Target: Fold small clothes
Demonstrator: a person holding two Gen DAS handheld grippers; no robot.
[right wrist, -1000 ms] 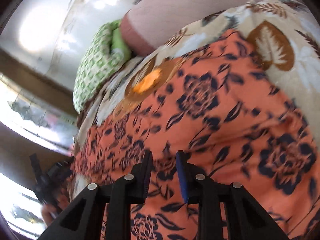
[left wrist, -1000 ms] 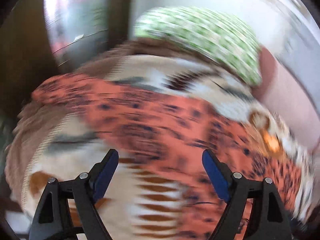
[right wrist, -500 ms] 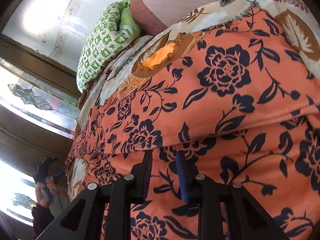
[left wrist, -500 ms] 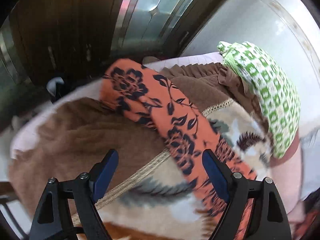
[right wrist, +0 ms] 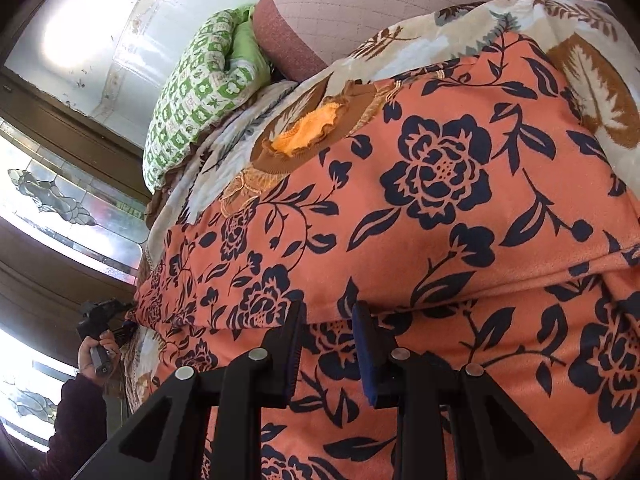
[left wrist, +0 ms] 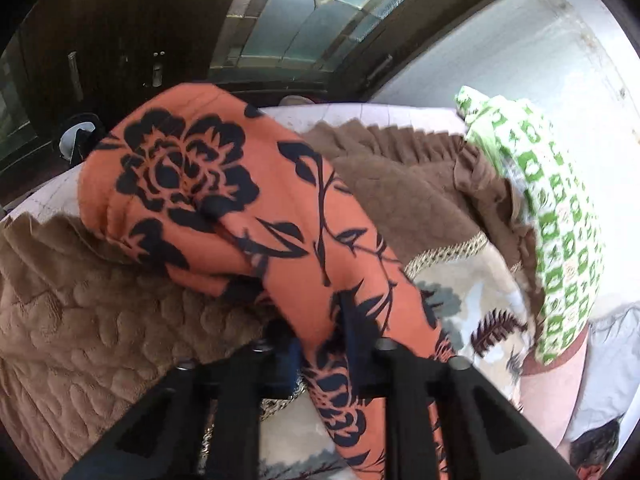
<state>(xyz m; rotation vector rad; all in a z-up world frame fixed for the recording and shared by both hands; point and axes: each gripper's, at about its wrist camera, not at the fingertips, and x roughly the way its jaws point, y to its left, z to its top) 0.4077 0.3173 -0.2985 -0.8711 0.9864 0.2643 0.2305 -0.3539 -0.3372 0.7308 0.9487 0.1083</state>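
My left fingers point(left wrist: 320, 320) have just been closing and now pinch a bunched ridge of the orange flowered garment point(left wrist: 248, 200), which runs between them and rises away over the brown quilted blanket point(left wrist: 100, 320). The fabric hides most of both pads, so I see only dark slivers of them. My right fingers point(right wrist: 326, 336) stand a little apart, pads pressing a fold of the same garment point(right wrist: 440, 208) where its upper layer laps the lower. One garment, spread across the bed over a leaf-patterned cover point(right wrist: 592, 92). One green-and-white pillow point(right wrist: 192, 104) and one pink pillow point(right wrist: 360, 12) lie beyond it. In the right view my left hand point(right wrist: 98, 354) shows small at the edge, its gripper hard to make out.
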